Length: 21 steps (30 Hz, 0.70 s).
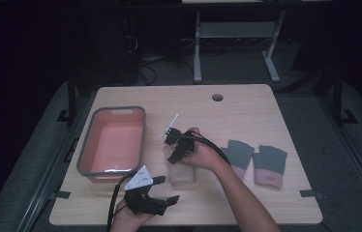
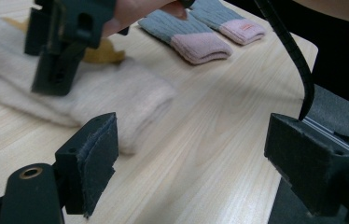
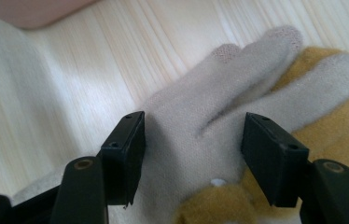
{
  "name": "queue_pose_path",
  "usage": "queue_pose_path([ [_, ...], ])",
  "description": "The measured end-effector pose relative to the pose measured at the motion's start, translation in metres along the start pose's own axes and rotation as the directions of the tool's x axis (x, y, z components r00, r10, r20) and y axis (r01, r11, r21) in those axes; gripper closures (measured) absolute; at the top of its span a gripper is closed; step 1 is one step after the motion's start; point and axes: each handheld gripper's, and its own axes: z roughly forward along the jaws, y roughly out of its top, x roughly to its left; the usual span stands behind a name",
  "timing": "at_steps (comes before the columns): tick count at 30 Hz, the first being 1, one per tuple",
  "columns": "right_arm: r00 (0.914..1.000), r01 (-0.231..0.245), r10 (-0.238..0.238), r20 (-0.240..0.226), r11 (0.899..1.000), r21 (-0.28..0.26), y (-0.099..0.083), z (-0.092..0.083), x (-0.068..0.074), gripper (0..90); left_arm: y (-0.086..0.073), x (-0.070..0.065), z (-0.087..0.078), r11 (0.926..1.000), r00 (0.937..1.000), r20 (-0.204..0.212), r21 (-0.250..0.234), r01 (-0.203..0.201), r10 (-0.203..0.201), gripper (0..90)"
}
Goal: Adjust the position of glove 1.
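We've got the right tongs [image 3: 193,154] hanging open over the beige glove [image 3: 196,126] mid-desk [image 1: 247,111], with the left tongs [image 2: 191,163] open too, near the front edge.

No legible text anywhere; small label on pink cuff of grey knitted glove [image 2: 243,28] too blurred to read.
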Motion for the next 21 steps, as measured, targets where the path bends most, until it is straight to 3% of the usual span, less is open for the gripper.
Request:
queue_pose_path([
  [9, 0.9987, -0.05, 0.05, 0.008, 0.999, -0.016, -0.02, -0.008, -0.006, 39.4, 0.003, 0.002, 0.005, 0.9997, 0.9997, -0.003, 0.005, 0.023, -0.023, 18.1],
  [14, 0.9957, -0.093, 0.092, -0.008, 0.993, -0.07, -0.027, -0.019, -0.007, 37.3, 0.007, 0.004, 0.009, 0.9983, 0.9983, -0.006, 0.012, 0.057, -0.057, 18.4],
  [18, 0.9907, -0.136, 0.136, -0.013, 0.984, -0.113, -0.037, -0.03, -0.007, 35.7, 0.014, 0.007, 0.013, 0.997, 0.9971, -0.024, 0.027, 0.073, -0.072, 19.5],
  [20, 0.986, -0.167, 0.164, -0.032, 0.975, -0.146, -0.042, -0.037, -0.008, 35.7, 0.017, 0.009, 0.015, 0.9954, 0.9957, -0.03, 0.035, 0.089, -0.088, 19.4],
  [21, 0.9794, -0.202, 0.196, -0.049, 0.964, -0.175, -0.048, -0.044, -0.009, 35.7, 0.018, 0.009, 0.016, 0.9943, 0.9947, -0.033, 0.039, 0.099, -0.098, 19.5],
])
